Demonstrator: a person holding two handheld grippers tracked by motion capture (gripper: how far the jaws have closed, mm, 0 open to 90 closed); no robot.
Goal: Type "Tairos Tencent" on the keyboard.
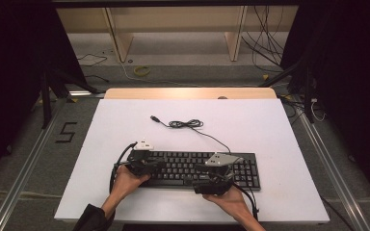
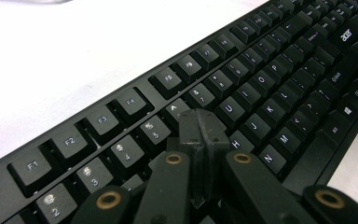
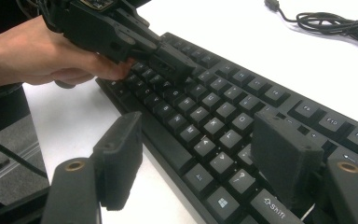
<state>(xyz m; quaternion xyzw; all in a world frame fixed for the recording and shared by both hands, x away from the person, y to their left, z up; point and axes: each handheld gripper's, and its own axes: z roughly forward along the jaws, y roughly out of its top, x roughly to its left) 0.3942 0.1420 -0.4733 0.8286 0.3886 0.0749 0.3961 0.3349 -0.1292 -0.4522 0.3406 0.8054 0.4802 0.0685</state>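
White board (image 1: pixel 125 125) is spread over the table, and a black keyboard (image 1: pixel 192 169) is laid across its near half, its cable (image 1: pixel 188 124) coiled just behind. The left gripper (image 2: pixel 200 128) is closed tight with nothing between its jaws, its tip set over the keys near the number row. The right gripper (image 3: pixel 196 158) is held wide open over the keyboard's near edge, gripping nothing

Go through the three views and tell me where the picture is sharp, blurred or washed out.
High view: even light, the white table top bright, surroundings dark, keyboard legends too small to read. Left gripper view: keys near the shut left gripper sharp, far keys soft, table washed out. Right gripper view: the open right gripper looms soft, mid keys crisp, cable slightly blurred.
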